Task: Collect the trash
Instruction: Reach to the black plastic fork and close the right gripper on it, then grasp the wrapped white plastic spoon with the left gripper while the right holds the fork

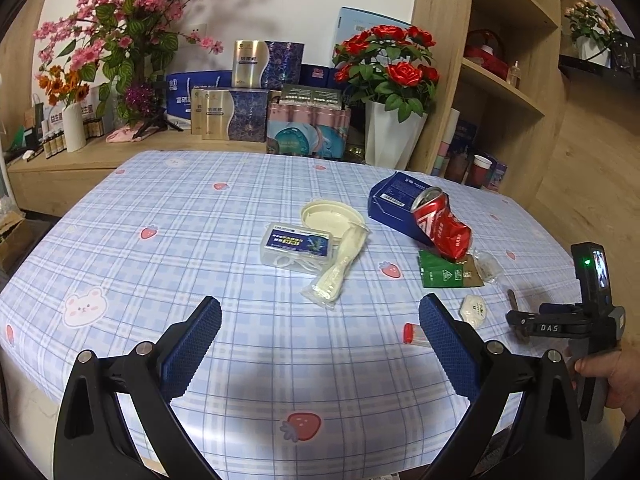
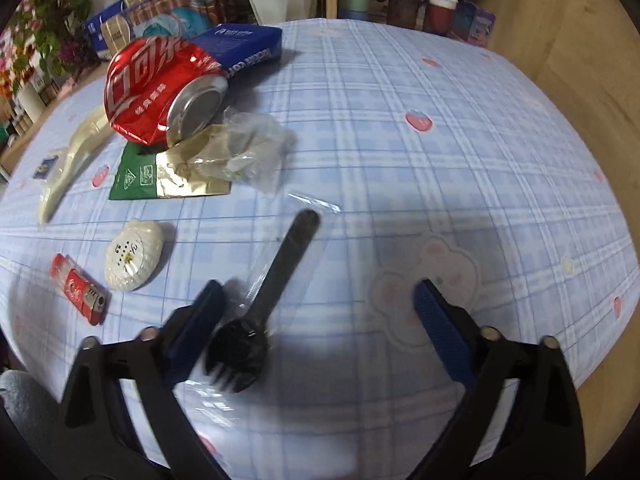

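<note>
Trash lies scattered over the worktop [image 1: 168,216], which wears a blue checked cloth printed with strawberries and bears. Landmark: the crushed red can [image 2: 160,92], lying on its side and leaning against a dark blue box [image 2: 244,46]. Under the can's near end sits a green packet [image 2: 134,178], with a crumpled clear wrapper [image 2: 248,148] touching it just to the right. Left of the can lie a wrapped pale spoon [image 1: 340,264], a round cream lid [image 1: 330,218] and a small clear case with a blue label [image 1: 296,246]. Nearer than the can, toward the worktop's edge, rest a small white pouch [image 2: 134,256] and a red lighter [image 2: 80,288].

A black plastic fork in a clear sleeve [image 2: 260,308] lies nearer still, tines toward the camera. The right tool [image 2: 318,320] has its jaws spread wide, the fork between them close to the left finger [image 2: 200,320]; nothing is pinched. The left tool [image 1: 320,340] is also spread wide, over bare cloth, holding nothing. A hand [image 1: 616,380] grips the right tool's handle.
</note>
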Demonstrator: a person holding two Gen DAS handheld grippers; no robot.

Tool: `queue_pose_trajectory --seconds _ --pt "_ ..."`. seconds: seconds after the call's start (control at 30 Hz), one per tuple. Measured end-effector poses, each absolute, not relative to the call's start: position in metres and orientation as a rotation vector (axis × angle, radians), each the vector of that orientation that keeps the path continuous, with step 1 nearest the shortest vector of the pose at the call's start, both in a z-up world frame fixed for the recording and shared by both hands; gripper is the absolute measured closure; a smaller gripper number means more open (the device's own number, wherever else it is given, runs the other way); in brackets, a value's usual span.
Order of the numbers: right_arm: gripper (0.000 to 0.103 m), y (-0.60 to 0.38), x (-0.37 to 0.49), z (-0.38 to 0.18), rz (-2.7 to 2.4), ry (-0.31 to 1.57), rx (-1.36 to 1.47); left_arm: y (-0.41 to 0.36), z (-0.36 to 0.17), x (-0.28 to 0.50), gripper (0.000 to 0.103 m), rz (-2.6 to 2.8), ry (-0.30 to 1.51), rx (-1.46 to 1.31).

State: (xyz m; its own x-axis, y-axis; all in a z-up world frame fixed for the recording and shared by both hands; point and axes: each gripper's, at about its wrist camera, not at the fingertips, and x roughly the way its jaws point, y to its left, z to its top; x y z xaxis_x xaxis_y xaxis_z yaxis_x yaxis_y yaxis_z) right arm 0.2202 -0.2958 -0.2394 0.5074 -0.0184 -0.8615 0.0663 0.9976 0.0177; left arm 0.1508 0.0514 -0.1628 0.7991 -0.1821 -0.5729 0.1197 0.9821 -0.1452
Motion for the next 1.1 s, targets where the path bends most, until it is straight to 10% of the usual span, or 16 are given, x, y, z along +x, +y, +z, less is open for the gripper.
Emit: queue_pose_trajectory --seconds 0.2,0.33,0.63,0.87,1.1 --pt "0.074 -0.299 0.218 -0.234 -0.026 1.009 0.039 0.046 -0.163 0.151 0.006 -0.173 0.632 -0.103" --pt "0.086 -0.299 0.218 -0.233 -0.021 0.984 0.050 0.042 -0.162 0.152 0.006 -0.182 0.636 -0.100" --pt "0.090 -0.312 0.210 -0.220 0.022 0.919 0.126 0.027 -0.159 0.161 0.015 -0.229 0.661 -0.108" --pt "0.090 -0.317 0.205 -0.210 0.052 0.878 0.174 0.023 -0.172 0.187 0.048 -0.309 0.746 -0.098" --pt "0.090 -0.313 0.205 -0.205 0.084 0.864 0.188 0.034 -0.189 0.226 0.054 -0.324 0.825 -0.111"
